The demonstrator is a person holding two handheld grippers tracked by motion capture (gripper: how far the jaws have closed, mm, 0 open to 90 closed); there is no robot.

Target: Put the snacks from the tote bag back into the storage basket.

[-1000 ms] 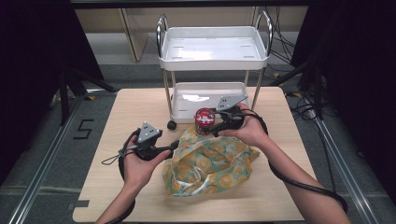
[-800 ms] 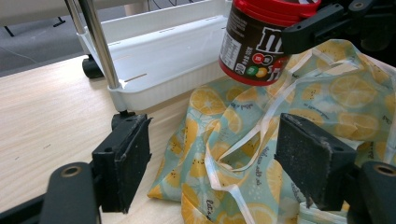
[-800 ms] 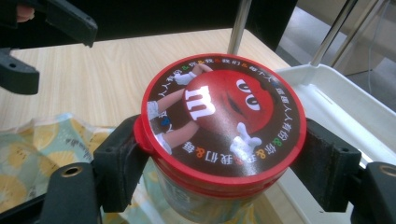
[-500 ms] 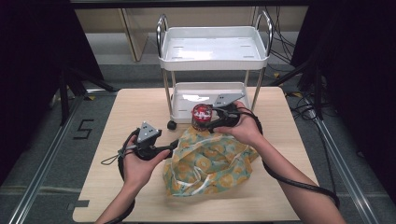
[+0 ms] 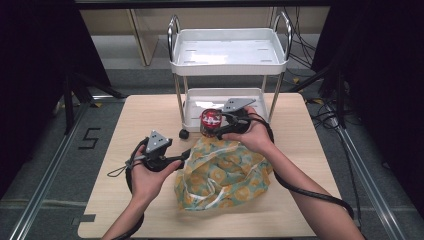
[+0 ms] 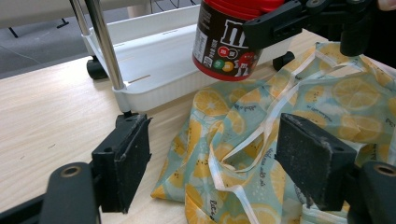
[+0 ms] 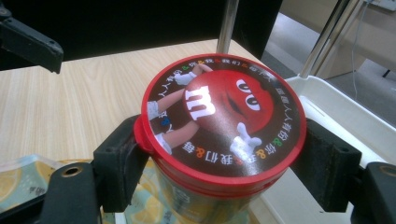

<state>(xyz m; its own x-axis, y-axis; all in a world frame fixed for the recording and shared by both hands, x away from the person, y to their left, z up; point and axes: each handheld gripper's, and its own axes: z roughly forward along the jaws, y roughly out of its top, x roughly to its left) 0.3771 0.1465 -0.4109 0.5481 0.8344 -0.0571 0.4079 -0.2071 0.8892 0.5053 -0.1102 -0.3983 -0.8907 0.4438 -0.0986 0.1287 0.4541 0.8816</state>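
Note:
My right gripper (image 5: 214, 129) is shut on a red-lidded M&M's candy jar (image 5: 210, 121), held in the air above a lemon-print plastic bag (image 5: 225, 172) and close to the cart's lower tray (image 5: 196, 99). The jar's lid (image 7: 224, 119) sits clamped between both jaws; the jar (image 6: 229, 39) hangs over the bag (image 6: 280, 126) and the tray's front rim. My left gripper (image 5: 186, 156) is open at the bag's left edge. Its jaws straddle the bag's handle loop (image 6: 243, 149) without closing on it.
A white two-shelf wheeled cart (image 5: 227, 65) stands at the table's far edge, its castors (image 5: 183, 134) on the wooden tabletop (image 5: 125, 130). Black cables trail from both grippers. Bare wood lies left of the bag and along the front edge.
My right gripper has lifted the jar up and away from the bag toward the cart's lower tray. The left gripper has stayed at the bag's left edge.

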